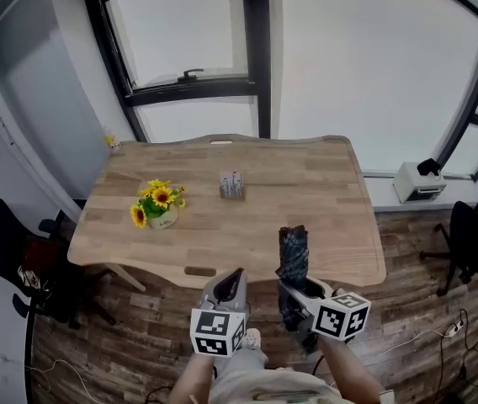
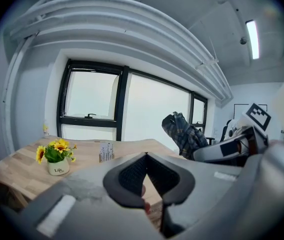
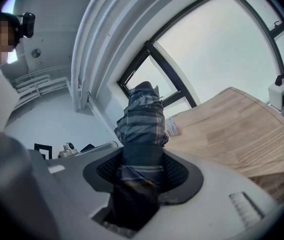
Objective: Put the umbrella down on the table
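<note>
The task is judged to be at an early stage: the umbrella (image 1: 294,251) is not yet laid on the bench (image 1: 323,183). The folded, checked umbrella is clamped by the right tool (image 1: 294,289), whose jaws are closed around its lower part, as is shown plainly in the right gripper view. The free end of the umbrella is pointed forward and upward, and in the head view it is seen above the near edge of the bench, toward the near right corner. No contact between umbrella and bench can be made out; it is taken to be carried in the air.

The left tool (image 1: 232,278) is held just beside the right one, short of the near edge. Its jaws are brought together at the tips and nothing is gripped between them.

What is left, by this reading: the umbrella has to be brought over the open wood, lowered flat and let go. Bare bench is offered along the right edge and the near right corner.

Two containers are found on the bench. A small white pot (image 1: 163,220), toward the left edge, is filled with sunflowers (image 1: 160,197). A small holder (image 1: 232,185) is stood near the middle; its contents cannot be made out.
</note>
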Demonstrator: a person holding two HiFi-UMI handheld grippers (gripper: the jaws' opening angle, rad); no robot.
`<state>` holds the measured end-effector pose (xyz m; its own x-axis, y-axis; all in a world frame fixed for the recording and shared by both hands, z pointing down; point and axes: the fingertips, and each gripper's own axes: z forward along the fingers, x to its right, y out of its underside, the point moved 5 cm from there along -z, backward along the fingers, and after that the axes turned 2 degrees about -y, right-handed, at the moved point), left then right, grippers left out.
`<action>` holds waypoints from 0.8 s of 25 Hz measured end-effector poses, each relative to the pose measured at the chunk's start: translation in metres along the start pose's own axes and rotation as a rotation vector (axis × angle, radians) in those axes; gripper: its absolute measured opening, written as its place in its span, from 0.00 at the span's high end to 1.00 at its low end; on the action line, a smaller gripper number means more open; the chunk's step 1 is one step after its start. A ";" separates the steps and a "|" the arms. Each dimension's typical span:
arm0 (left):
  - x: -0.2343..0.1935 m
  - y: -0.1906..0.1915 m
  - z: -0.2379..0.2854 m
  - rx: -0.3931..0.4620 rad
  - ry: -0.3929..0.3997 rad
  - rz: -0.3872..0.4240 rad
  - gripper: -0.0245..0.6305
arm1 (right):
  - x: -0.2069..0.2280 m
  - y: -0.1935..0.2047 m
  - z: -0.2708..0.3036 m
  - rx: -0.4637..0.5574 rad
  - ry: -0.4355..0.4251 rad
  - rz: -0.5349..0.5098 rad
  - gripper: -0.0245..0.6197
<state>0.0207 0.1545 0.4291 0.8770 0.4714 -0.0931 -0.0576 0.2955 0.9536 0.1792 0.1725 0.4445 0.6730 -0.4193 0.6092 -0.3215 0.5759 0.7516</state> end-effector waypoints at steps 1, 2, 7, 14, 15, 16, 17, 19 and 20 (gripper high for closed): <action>-0.004 -0.001 0.005 0.000 0.002 -0.002 0.96 | 0.002 -0.003 0.005 0.000 0.001 0.001 0.65; -0.008 -0.001 0.009 -0.001 0.003 -0.004 0.96 | 0.004 -0.006 0.011 0.000 0.003 0.004 0.65; -0.028 -0.004 0.028 -0.012 0.012 -0.016 0.96 | 0.009 -0.018 0.037 -0.003 0.007 0.009 0.65; -0.062 -0.012 0.058 -0.012 0.037 -0.012 0.96 | 0.017 -0.033 0.075 0.001 0.026 0.005 0.65; -0.067 -0.014 0.062 -0.011 0.042 -0.011 0.96 | 0.017 -0.035 0.080 0.002 0.031 0.003 0.65; -0.072 -0.016 0.066 -0.009 0.047 -0.010 0.96 | 0.018 -0.037 0.084 0.003 0.037 0.001 0.65; -0.076 -0.018 0.069 -0.006 0.052 -0.009 0.96 | 0.018 -0.039 0.089 0.005 0.042 0.001 0.65; -0.084 -0.023 0.076 -0.003 0.062 -0.007 0.96 | 0.018 -0.043 0.097 0.011 0.051 0.001 0.65; -0.087 -0.024 0.078 -0.002 0.068 -0.007 0.96 | 0.018 -0.044 0.101 0.013 0.055 0.000 0.65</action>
<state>-0.0168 0.0413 0.4367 0.8429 0.5248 -0.1187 -0.0531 0.3007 0.9523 0.1380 0.0683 0.4480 0.7087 -0.3797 0.5946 -0.3296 0.5669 0.7549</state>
